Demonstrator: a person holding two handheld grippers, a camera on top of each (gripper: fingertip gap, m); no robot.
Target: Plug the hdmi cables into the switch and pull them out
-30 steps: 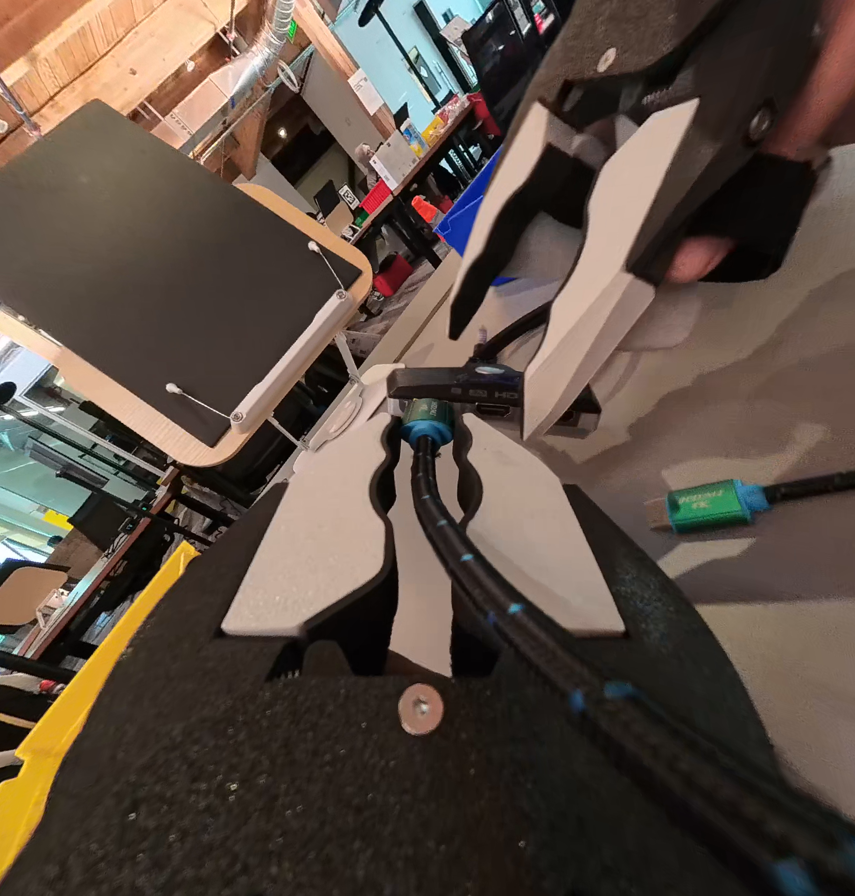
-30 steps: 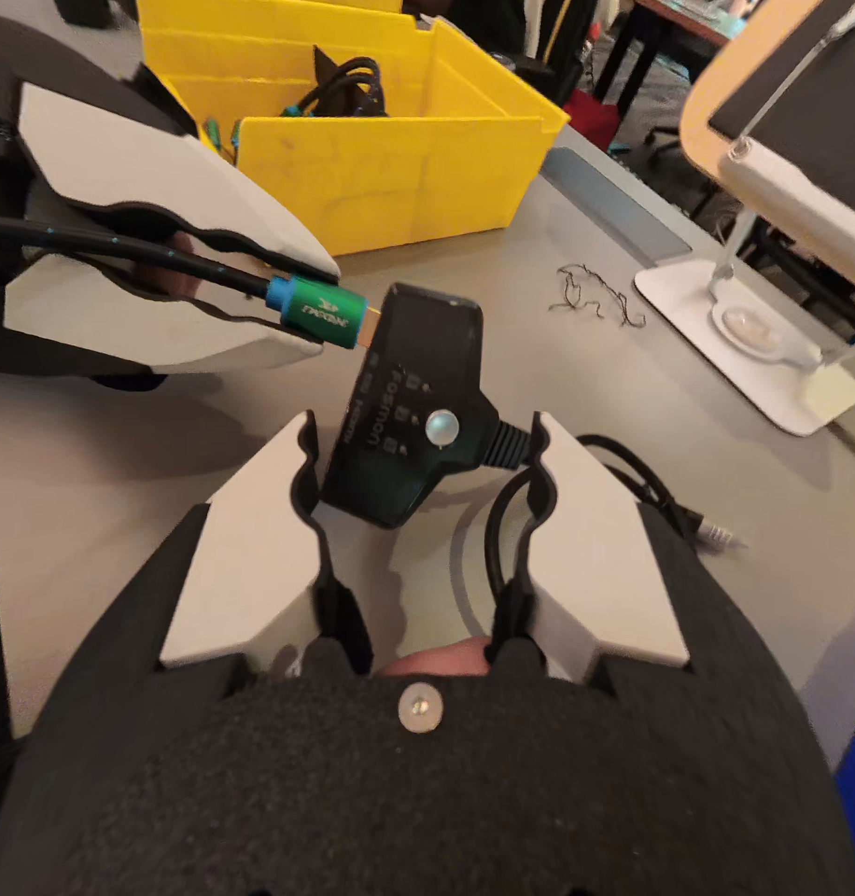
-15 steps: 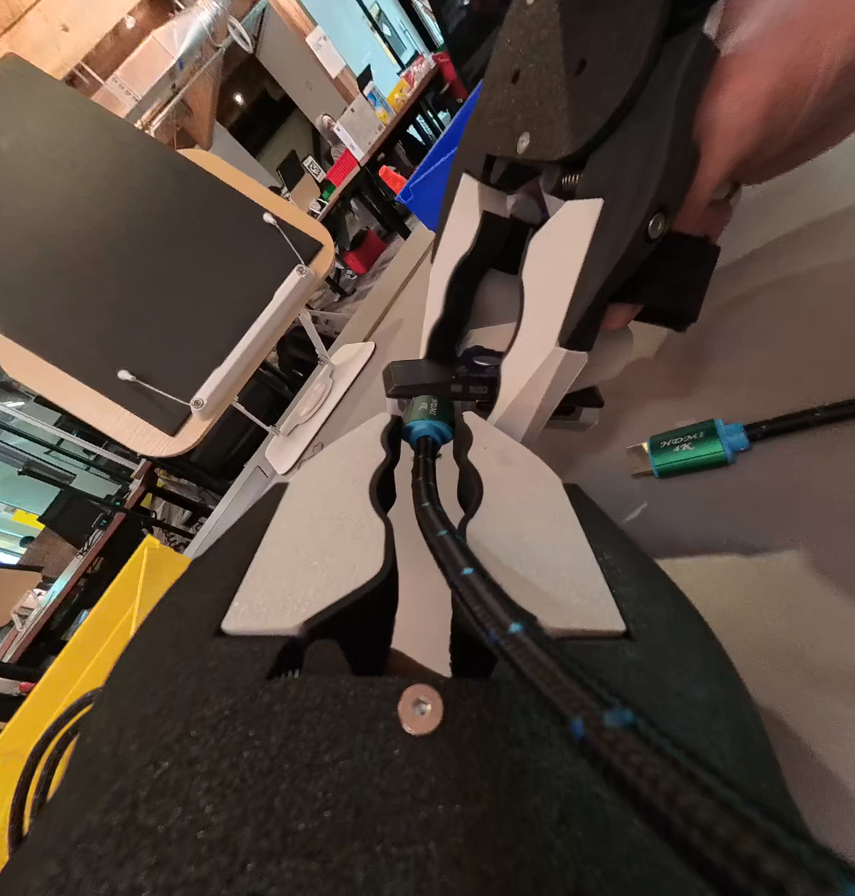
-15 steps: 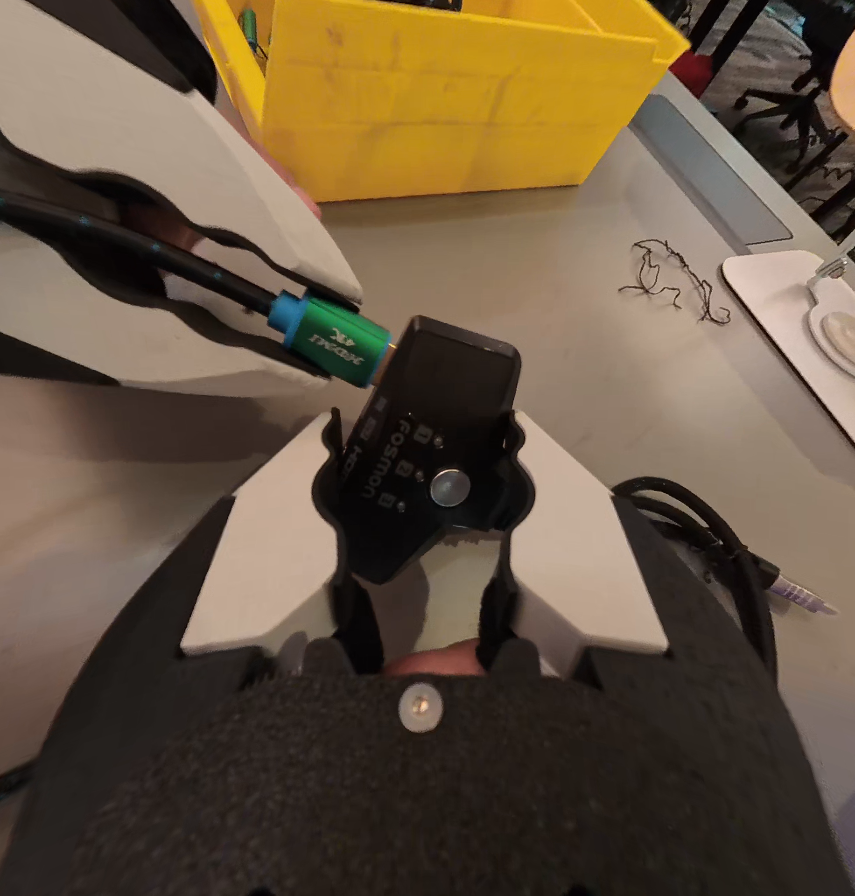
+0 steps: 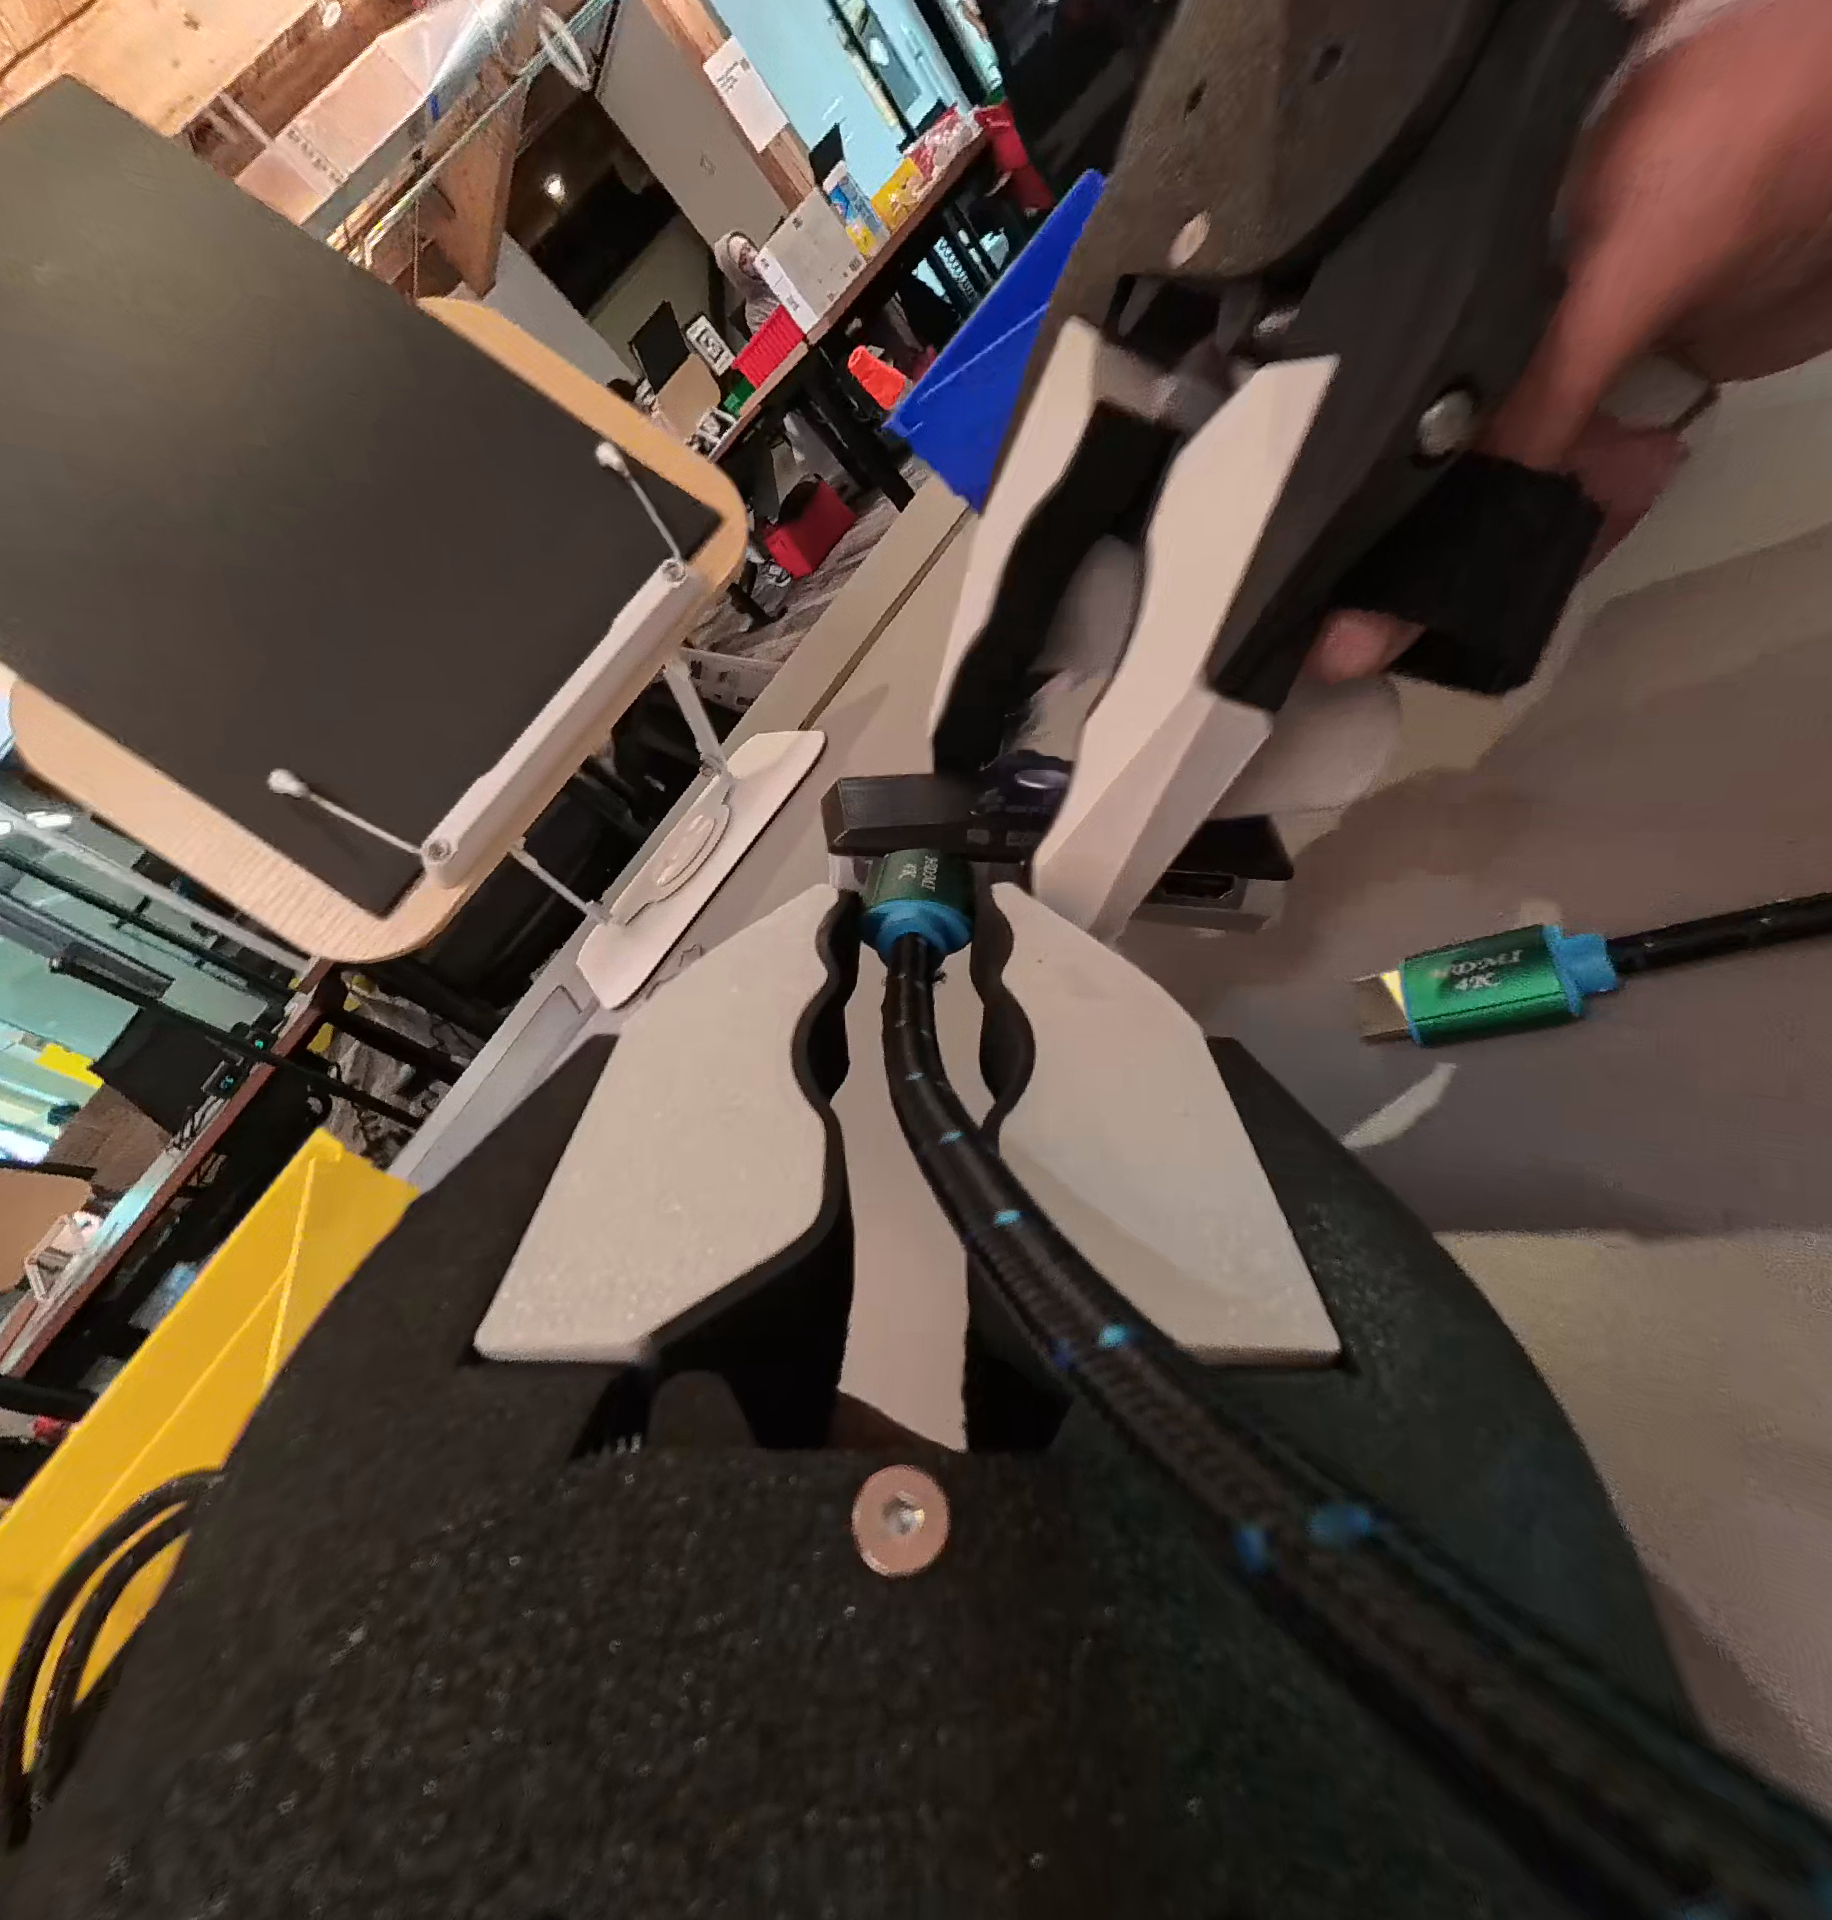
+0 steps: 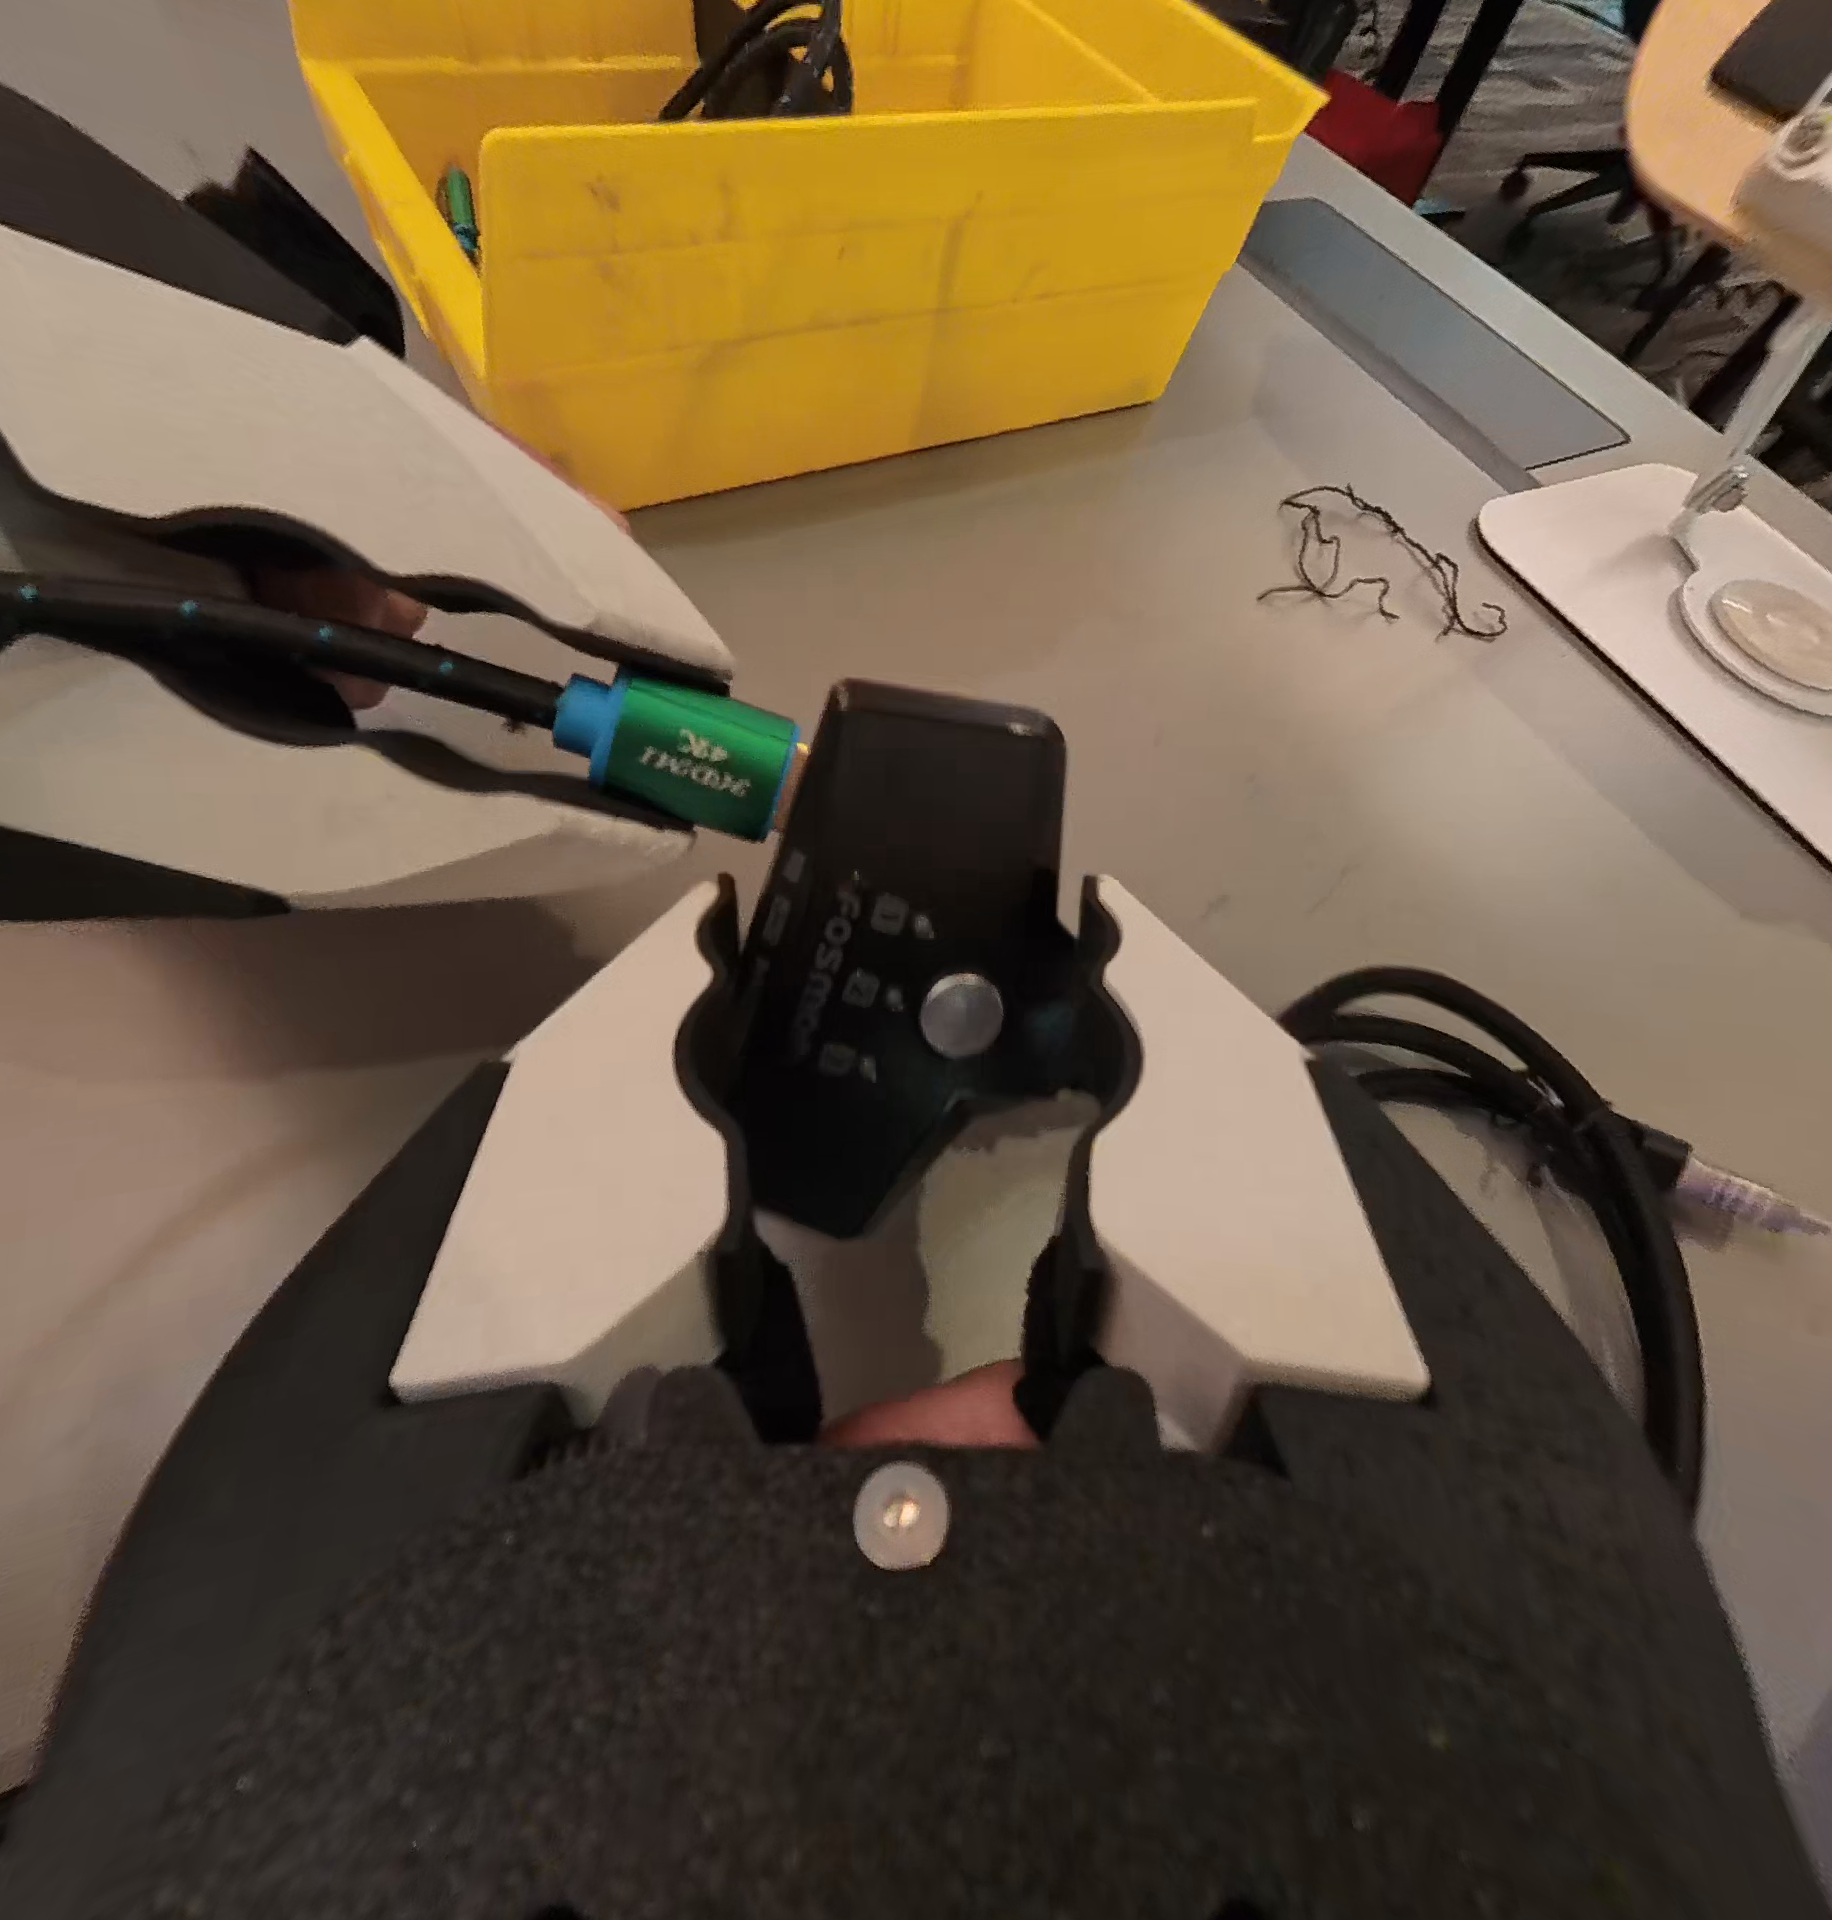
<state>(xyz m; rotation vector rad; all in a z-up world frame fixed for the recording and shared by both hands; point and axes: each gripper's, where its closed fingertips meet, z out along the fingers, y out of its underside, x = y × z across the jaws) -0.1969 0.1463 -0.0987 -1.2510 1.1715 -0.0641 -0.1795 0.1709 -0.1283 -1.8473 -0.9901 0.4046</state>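
The right gripper is closed around the black switch, holding it on the desk. The left gripper is clamped on the green HDMI plug, whose tip touches the switch's side; a second plug lies near the switch.

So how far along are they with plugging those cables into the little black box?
Early on. In hand: the right tongs grip the black switch while the left tongs hold the green plug at its side port, with a sliver of metal tip still showing. Left: a second green-ended cable lies unplugged on the table, and everything must still be pulled out.
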